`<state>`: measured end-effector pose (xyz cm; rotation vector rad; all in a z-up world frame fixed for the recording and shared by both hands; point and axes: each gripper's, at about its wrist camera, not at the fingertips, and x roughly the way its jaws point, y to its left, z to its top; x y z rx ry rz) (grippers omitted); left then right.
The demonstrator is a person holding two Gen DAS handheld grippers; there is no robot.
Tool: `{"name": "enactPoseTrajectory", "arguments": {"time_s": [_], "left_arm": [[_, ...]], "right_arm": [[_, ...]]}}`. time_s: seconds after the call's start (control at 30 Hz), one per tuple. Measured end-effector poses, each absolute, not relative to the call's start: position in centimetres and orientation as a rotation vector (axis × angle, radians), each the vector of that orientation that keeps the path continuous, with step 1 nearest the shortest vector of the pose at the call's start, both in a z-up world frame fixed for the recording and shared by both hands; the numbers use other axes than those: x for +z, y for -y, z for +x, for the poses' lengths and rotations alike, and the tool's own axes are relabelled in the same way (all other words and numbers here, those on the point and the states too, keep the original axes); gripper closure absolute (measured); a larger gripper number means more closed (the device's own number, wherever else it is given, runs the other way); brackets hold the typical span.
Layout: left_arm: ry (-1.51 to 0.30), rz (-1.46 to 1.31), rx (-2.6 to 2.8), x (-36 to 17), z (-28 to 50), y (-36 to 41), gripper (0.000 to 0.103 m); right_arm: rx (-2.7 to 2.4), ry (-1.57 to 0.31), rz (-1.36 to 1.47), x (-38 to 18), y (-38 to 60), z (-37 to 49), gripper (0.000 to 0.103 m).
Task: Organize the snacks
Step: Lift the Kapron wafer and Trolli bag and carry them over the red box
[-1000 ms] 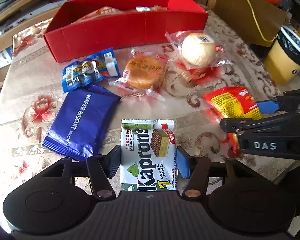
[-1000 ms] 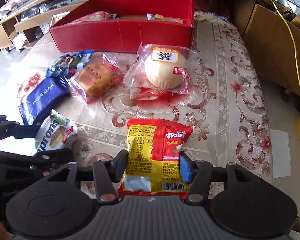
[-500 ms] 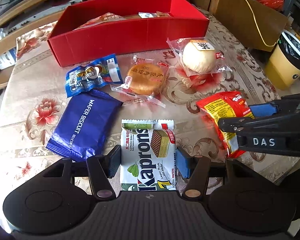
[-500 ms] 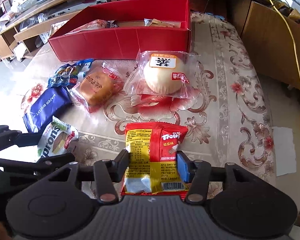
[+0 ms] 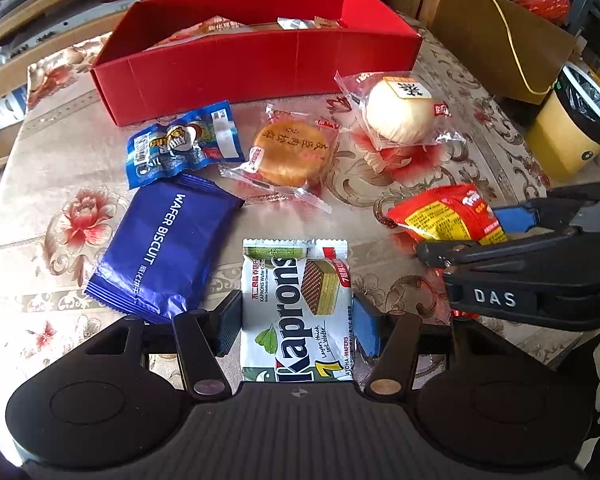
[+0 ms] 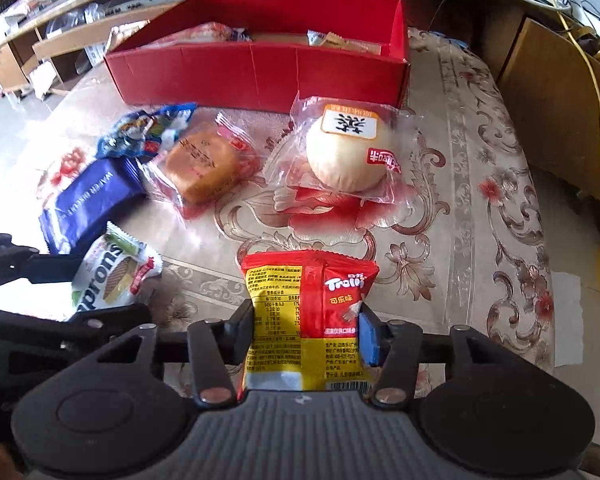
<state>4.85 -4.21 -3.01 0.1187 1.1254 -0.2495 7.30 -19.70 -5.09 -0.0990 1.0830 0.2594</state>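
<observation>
Left tool is clamped on the Kaprons wafer pkt. Right tool, jaws just closing, is pinched on the Trolli pkt, both above the table.

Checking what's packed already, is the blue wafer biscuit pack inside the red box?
No, the blue wafer biscuit pack lies on the tablecloth in front of the red box.

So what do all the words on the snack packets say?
"WAFER BISCUIT": blue pack.
"Kaprons", "7", "Layers thick cut Wafer", "MATCHA WAFERS": white pack in the left claw.
"Trolli": red pack in the right claw; its small print is unreadable.
"DAS": right claw's side.
Chinese writing on the brown cake, white bun and small blue bag: too small or blurred.
</observation>
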Motion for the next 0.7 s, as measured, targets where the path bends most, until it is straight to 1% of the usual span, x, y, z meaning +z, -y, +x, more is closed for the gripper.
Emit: {"name": "enactPoseTrajectory", "arguments": {"time_s": [0.7], "left_arm": [[-0.995,0.114,-0.193,0.3,6.3,3.8,0.039]], "right_arm": [[0.274,-0.948,-0.026,-0.9,19.7,7.8,0.051]]}}
